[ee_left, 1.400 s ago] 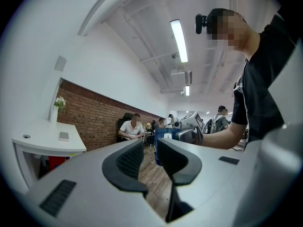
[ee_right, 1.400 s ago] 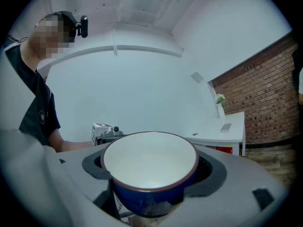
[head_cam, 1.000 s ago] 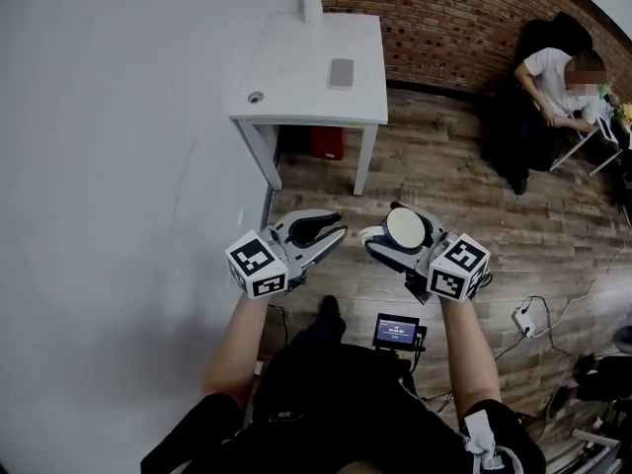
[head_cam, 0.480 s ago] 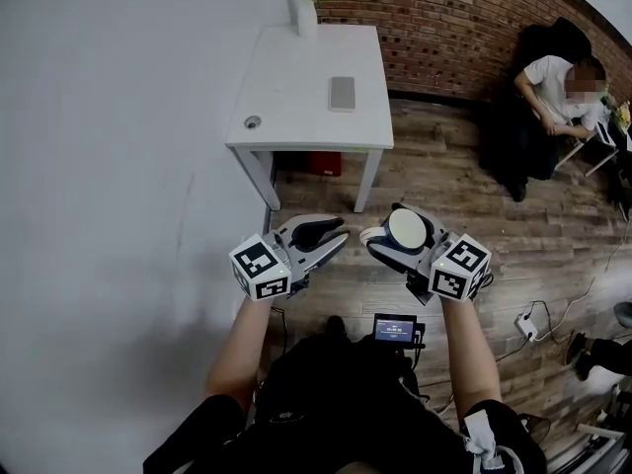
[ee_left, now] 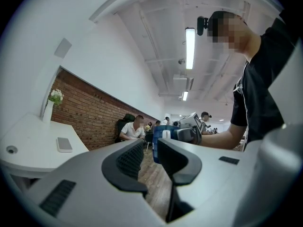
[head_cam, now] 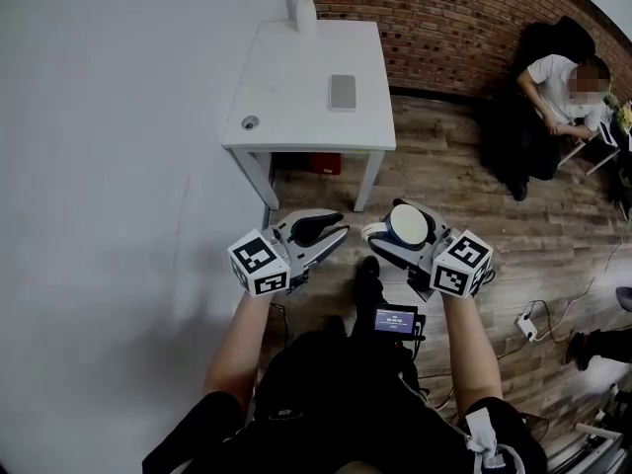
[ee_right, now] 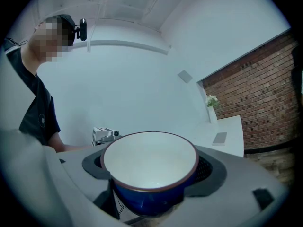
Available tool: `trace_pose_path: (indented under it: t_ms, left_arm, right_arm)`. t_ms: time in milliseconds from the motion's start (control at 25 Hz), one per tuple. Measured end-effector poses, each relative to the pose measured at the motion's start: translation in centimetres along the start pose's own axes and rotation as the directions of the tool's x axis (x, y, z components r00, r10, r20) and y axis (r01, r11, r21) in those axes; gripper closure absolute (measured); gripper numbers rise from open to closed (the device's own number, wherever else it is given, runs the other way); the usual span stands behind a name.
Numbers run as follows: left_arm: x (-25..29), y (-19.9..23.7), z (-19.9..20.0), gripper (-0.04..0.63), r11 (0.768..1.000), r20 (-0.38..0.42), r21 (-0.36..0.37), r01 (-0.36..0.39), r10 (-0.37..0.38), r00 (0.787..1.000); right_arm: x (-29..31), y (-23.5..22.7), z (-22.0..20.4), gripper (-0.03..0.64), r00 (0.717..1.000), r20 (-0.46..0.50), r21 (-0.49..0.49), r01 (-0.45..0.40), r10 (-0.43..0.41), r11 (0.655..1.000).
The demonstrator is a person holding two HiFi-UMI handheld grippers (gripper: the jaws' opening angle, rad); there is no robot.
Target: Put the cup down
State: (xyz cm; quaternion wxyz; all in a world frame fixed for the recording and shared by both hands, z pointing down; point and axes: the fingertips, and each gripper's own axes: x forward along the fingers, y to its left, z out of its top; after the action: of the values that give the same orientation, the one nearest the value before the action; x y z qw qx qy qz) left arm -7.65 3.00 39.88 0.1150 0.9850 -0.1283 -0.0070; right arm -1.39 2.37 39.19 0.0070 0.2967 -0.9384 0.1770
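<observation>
A blue cup (head_cam: pixel 409 227) with a white inside sits upright between my right gripper's (head_cam: pixel 395 235) jaws, which are shut on its sides. In the right gripper view the cup (ee_right: pixel 149 164) fills the space between the two black pads (ee_right: pixel 210 169). My left gripper (head_cam: pixel 318 231) is held level beside it on the left. Its jaws stand a little apart with nothing between them (ee_left: pixel 150 148); through the gap I see the blue cup (ee_left: pixel 157 145). Both grippers hover over the wooden floor, short of the white table (head_cam: pixel 296 117).
On the table lie a grey phone (head_cam: pixel 342 92), a small round object (head_cam: pixel 250 122) and a white vase with flowers (head_cam: pixel 306 3). A brick wall (head_cam: pixel 444 18) runs behind it. A person (head_cam: pixel 558 87) sits at the right. Cables and a power strip (head_cam: pixel 525 324) lie on the floor.
Both grippers have moved together toward the table, which now sits lower and nearer in the head view. A foot has come into sight below the grippers. The cup stays gripped.
</observation>
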Motion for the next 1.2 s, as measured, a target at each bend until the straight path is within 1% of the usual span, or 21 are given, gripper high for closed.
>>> trace_pose_path:
  t_ms: [200, 400, 720, 960, 1200]
  left_arm:
    - [1.0, 1.3, 0.0, 0.511, 1.0, -0.004, 0.005, -0.01, 0.01, 1.0]
    - [2.4, 3.4, -0.7, 0.511, 1.0, -0.019, 0.001, -0.018, 0.018, 1.0]
    - [5.8, 8.1, -0.8, 0.511, 0.999, -0.024, -0.028, -0.035, 0.035, 0.999]
    - [9.1, 11.4, 0.5, 0.511, 0.999, 0.002, -0.034, -0.024, 0.024, 1.0]
    - [12.0, 15.2, 1.1, 0.511, 0.999, -0.014, -0.038, -0.033, 0.033, 0.999]
  right_arm:
    - [0.4, -1.6, 0.4, 0.187, 1.0, 0.009, 0.0, -0.018, 0.018, 1.0]
    - [1.2, -4.3, 0.4, 0.187, 1.0, 0.013, 0.011, -0.027, 0.027, 1.0]
    - [3.0, -9.8, 1.7, 0.187, 0.999, 0.01, 0.029, -0.047, 0.046, 0.998]
    - [4.0, -14.4, 3.3, 0.187, 0.998, 0.007, 0.032, -0.064, 0.064, 0.997]
    - [5.5, -18.8, 5.0, 0.187, 0.997, 0.006, 0.041, -0.079, 0.079, 0.996]
